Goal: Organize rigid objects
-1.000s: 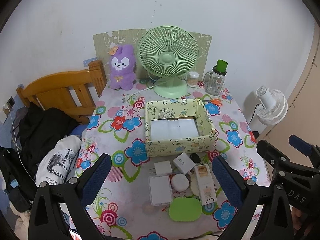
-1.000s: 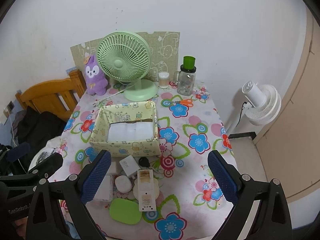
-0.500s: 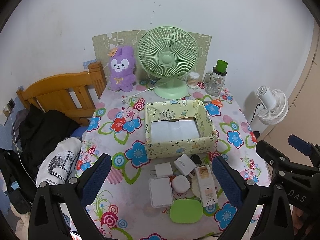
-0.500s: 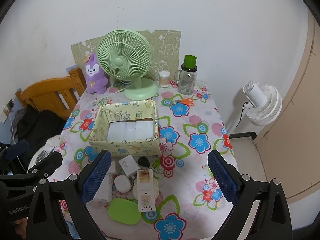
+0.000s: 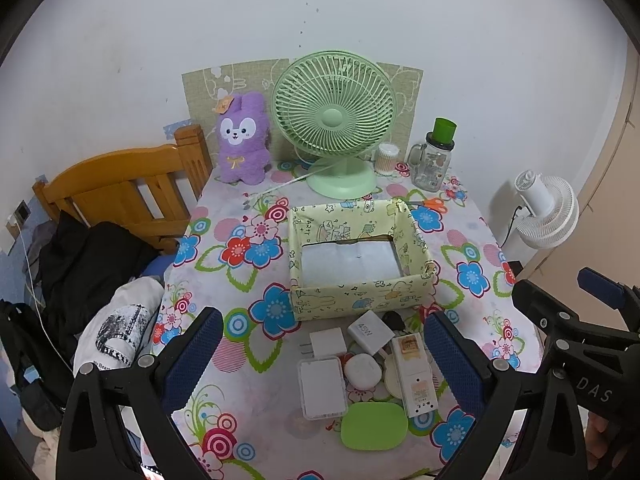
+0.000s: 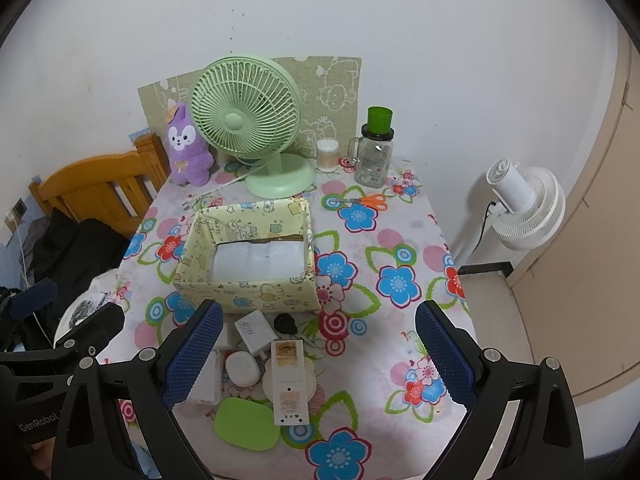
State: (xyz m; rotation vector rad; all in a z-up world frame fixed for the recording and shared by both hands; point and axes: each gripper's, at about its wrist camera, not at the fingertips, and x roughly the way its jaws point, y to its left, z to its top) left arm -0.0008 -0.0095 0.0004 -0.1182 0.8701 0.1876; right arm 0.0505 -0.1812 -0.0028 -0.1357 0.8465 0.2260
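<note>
Flowered tablecloth (image 5: pixel 240 364) over a small table against a white wall, green desk fan (image 5: pixel 334 112) and purple plush rabbit (image 5: pixel 242 140) along the upper centre. Yellow patterned box (image 5: pixel 360 294) at mid-frame, open-topped, white padding inside. Just below it, toward lower centre, a cluster of small rigid items outside the box: white 45W charger (image 5: pixel 370 331), white plug adapter (image 5: pixel 327 343), clear square case (image 5: pixel 322 387), round white puck (image 5: pixel 363 371), long white device (image 5: pixel 414 376), green oval case (image 5: pixel 374 426).

Left gripper (image 5: pixel 322 354) held low over the near table edge, blue pads spread wide, nothing between them. Right gripper (image 6: pixel 318 354) likewise low and level, jaws wide apart and empty, flanking the same cluster.

Compared with a second ago: both views shifted slightly, fan and box a little higher in frame; items unmoved, jaws unchanged.

Orange scissors (image 6: pixel 370 201) fully seen only from the right wrist; mostly hidden behind the box corner from the left. Black clothing (image 5: pixel 88 256) and wooden headboard (image 5: pixel 120 184) at left far plainer from the left wrist.
</note>
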